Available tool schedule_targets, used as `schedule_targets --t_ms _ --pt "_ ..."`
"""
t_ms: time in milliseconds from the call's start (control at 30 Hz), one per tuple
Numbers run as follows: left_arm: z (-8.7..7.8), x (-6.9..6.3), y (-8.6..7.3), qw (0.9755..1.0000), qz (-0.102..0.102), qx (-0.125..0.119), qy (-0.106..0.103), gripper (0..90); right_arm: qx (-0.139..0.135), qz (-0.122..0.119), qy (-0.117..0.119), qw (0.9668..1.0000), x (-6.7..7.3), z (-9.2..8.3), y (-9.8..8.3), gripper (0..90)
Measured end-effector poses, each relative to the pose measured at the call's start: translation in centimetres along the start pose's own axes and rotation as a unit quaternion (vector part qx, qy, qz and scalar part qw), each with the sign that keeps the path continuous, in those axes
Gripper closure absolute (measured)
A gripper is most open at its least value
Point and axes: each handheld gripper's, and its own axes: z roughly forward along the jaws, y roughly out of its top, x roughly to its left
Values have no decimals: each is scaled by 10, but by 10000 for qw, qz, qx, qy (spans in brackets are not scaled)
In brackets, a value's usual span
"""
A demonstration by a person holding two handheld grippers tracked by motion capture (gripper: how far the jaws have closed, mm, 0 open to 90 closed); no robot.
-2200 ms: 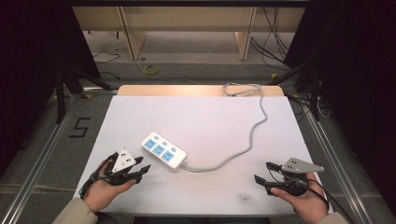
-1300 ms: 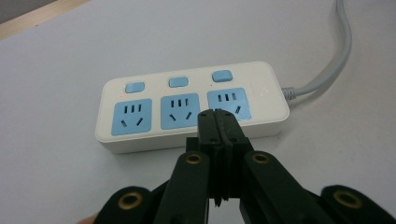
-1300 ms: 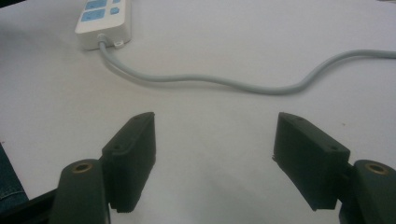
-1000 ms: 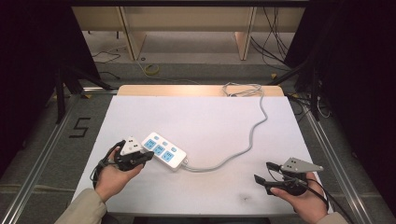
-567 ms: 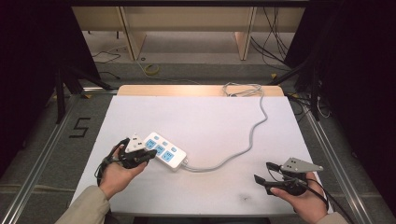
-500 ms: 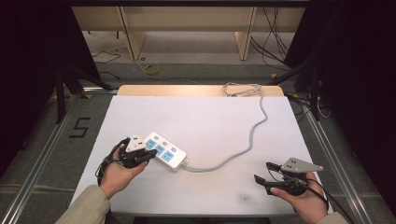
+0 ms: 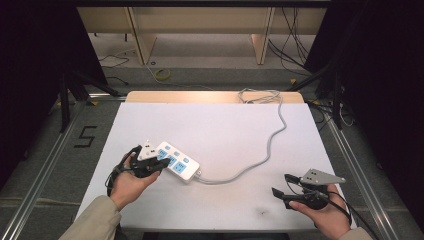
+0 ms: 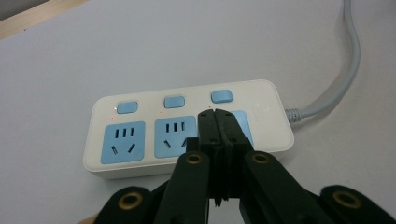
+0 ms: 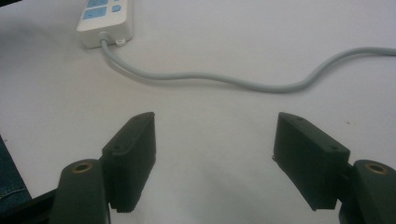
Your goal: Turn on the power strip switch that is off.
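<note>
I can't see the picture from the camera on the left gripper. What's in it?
The left gripper, its two black jaws shut together, pokes at a white power strip on a white table, over the socket nearest the grey cable. The strip has three blue sockets, each with a blue button.

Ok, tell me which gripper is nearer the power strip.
Left. The left gripper, fingers shut, sits over the power strip. The right gripper rests far off near the table's right edge.

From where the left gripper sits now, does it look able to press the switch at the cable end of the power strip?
Probably yes. The left gripper, its fingers shut together, hangs over the power strip just short of that blue switch, and nothing lies between them.
</note>
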Motion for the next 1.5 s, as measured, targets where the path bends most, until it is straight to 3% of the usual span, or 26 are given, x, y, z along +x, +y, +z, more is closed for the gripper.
schedule_targets --t_ms 733,1500 --pt "9 4 8 9999 -119 32 41 899 -12 3 8 10000 0 0 0 303" --pt "22 8 20 9998 -45 168 116 899 -29 18 1 10000 0 0 1 302"
